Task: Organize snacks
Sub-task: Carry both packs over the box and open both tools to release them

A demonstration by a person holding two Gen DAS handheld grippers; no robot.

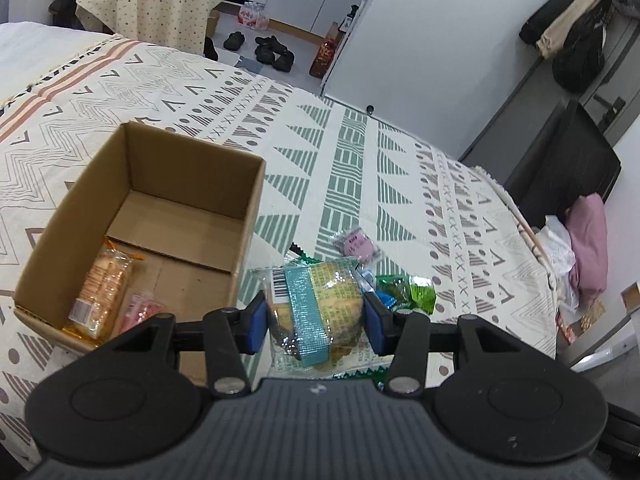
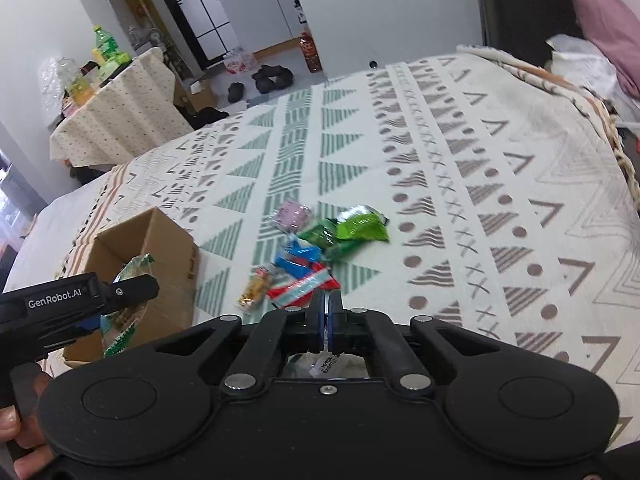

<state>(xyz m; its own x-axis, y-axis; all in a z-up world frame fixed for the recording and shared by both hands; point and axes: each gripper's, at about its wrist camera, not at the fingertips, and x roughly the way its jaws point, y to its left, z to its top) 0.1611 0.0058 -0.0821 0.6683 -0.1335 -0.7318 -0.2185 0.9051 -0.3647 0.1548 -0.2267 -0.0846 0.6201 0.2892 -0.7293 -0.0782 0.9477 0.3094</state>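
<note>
My left gripper [image 1: 316, 322] is shut on a clear-wrapped pastry packet with a teal band [image 1: 320, 312], held just right of an open cardboard box [image 1: 248, 216]. The box holds an orange biscuit packet [image 1: 105, 294] and a pink packet [image 1: 140, 308]. My right gripper [image 2: 327, 320] is shut and pinches the edge of a small clear wrapper with a white label [image 2: 326, 364], above the bed. A pile of snacks lies ahead: green packets [image 2: 360, 228], a blue one [image 2: 298, 258], a red-teal one [image 2: 300, 290], a pink one [image 2: 290, 216] and a small brown bar [image 2: 254, 290]. The left gripper [image 2: 100, 320] shows beside the box [image 2: 168, 256].
Everything lies on a bed with a patterned cover [image 2: 480, 200]. Beyond its far edge are shoes [image 1: 276, 52] on the floor, a cloth-covered table with bottles [image 2: 108, 116] and a pink pillow [image 1: 588, 240] at the bed's right side.
</note>
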